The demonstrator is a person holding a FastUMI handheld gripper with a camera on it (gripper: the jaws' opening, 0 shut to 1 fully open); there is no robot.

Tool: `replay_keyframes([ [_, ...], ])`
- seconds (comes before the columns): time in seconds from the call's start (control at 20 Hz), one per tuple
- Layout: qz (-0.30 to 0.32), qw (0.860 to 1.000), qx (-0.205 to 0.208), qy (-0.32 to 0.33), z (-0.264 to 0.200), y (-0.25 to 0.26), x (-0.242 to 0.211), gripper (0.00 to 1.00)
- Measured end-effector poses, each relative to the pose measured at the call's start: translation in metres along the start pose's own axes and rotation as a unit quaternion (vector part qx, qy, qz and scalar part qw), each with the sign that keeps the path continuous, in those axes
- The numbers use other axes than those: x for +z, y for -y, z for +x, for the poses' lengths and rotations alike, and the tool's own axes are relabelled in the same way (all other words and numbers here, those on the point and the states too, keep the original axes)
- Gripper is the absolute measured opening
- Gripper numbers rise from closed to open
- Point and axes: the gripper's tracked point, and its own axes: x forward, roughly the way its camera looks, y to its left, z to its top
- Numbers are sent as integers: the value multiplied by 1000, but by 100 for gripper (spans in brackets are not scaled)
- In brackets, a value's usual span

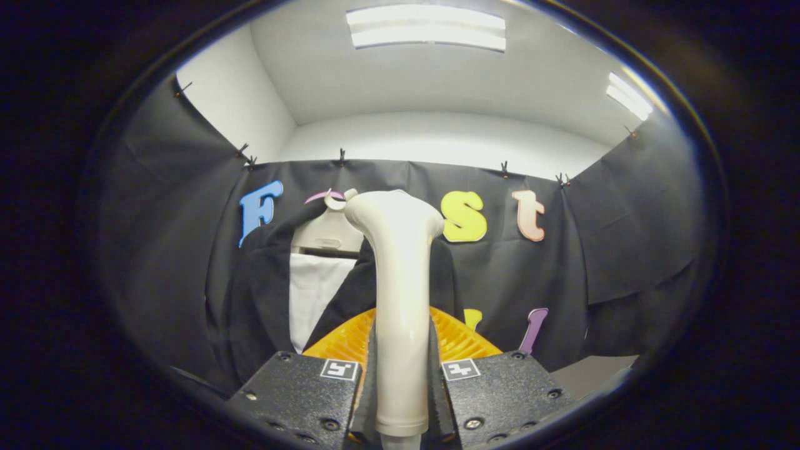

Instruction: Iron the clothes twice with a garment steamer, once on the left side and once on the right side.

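The gripper [400, 381] clamps both fingers on an upright cream garment steamer [400, 300], whose head partly hides the dark jacket [262, 294] and white shirt [312, 294] hanging on a mannequin [325, 234] just beyond, orange ribbed base [459, 340] behind.

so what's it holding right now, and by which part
The hand-held gripper is shut on the garment steamer, both fingers pressing the lower part of its cream handle, with the steamer's head up near the hanging dark jacket.
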Motion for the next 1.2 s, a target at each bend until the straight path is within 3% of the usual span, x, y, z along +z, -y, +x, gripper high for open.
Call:
replay_keyframes([
  [0.45, -30, 999, -10, -30, -10, -8, -40, 35],
  [1.2, -32, 989, -37, -141, -60, 14, -134, 35],
])
